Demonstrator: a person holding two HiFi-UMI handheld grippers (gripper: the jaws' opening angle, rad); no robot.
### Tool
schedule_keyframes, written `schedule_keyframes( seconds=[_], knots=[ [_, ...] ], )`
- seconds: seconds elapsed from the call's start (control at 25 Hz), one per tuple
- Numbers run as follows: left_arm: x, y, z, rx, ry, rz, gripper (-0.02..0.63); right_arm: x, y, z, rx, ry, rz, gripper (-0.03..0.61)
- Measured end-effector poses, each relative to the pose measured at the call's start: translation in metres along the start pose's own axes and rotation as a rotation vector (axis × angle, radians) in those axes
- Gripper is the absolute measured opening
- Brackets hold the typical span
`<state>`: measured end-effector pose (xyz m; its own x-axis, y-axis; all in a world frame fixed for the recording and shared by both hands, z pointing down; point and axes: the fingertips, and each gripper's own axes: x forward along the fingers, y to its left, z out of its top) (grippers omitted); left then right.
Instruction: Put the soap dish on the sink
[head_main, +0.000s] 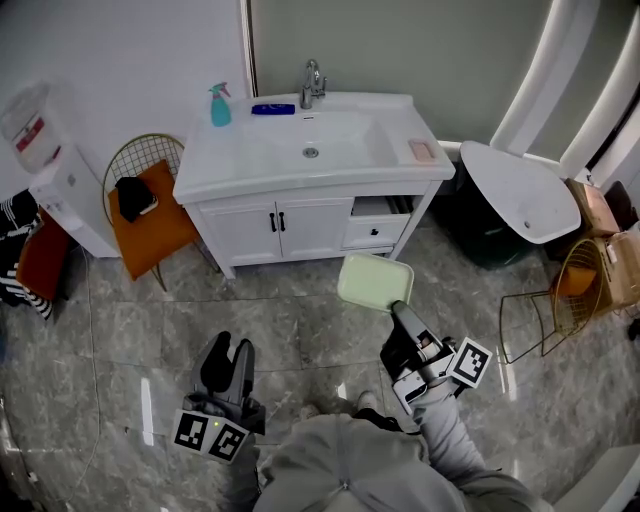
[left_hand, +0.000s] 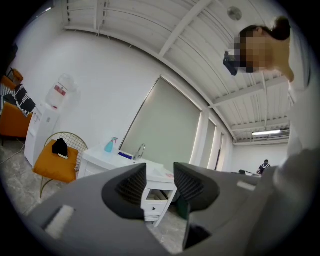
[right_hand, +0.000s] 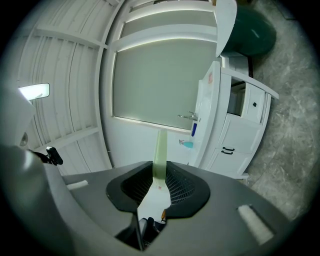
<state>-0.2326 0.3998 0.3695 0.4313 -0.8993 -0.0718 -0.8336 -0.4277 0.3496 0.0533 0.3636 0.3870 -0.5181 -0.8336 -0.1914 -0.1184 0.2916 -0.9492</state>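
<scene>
no readable text, no legible labels

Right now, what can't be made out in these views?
Contents of the open drawer: head view, mostly hidden under the countertop.
The black item on the orange chair: too small to identify in head or left gripper view.
The blue object beside the faucet: head view, too small.
The soap dish: edge-on in right gripper view; faces unseen there.

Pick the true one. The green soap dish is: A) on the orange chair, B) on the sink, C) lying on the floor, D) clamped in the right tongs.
D: the right tongs are shut on one edge of the dish, which hangs in the air short of the sink.
</scene>
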Motion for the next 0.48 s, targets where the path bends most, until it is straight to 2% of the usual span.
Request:
schedule_keyframes(
  seconds=[0.24, 0.48],
  knots=[
    [0.001, 0.015, 0.002, -0.013, 0.003, -0.017, 0.179, 0.012, 0.003, -0.006, -0.027, -0.005, -0.002, 0.080],
    [0.018, 0.021, -0.001, -0.014, 0.008, -0.023, 0.179, 0.023, -0.004, 0.005, -0.027, -0.020, -0.004, 0.080]
  ],
)
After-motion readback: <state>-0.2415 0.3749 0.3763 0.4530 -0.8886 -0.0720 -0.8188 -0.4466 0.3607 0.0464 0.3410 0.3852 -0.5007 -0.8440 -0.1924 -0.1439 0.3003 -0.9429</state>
